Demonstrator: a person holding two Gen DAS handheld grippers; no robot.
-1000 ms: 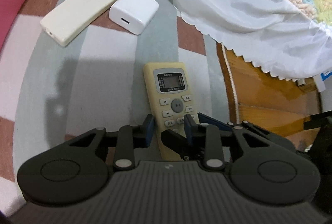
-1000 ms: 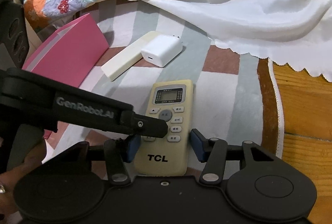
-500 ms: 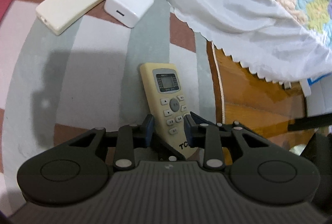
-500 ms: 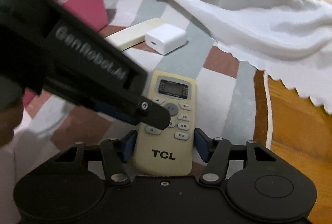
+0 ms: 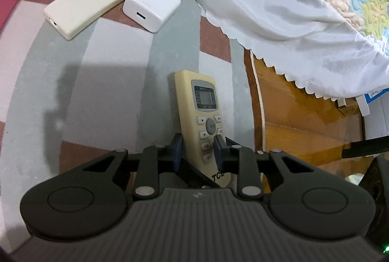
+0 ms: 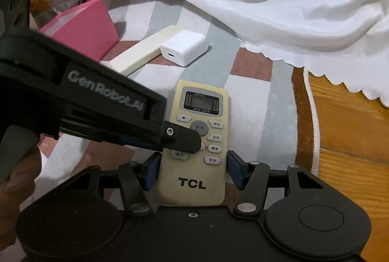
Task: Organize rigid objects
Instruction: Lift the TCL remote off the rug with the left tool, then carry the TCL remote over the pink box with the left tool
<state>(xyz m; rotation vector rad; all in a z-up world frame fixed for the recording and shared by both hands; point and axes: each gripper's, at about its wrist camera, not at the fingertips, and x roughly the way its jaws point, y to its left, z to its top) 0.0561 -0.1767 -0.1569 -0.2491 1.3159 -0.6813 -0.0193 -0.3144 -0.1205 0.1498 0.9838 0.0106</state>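
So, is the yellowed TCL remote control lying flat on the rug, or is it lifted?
Lying flat, face up: the yellowed TCL remote control rests on the striped rug, display and buttons upward.

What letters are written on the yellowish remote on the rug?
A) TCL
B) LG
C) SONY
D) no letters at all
A: the right wrist view shows "TCL" printed in black on the lower end of the air-conditioner remote, below its buttons.

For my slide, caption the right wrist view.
Right gripper straddles the TCL remote on the striped rug; left gripper's finger touches its buttons.
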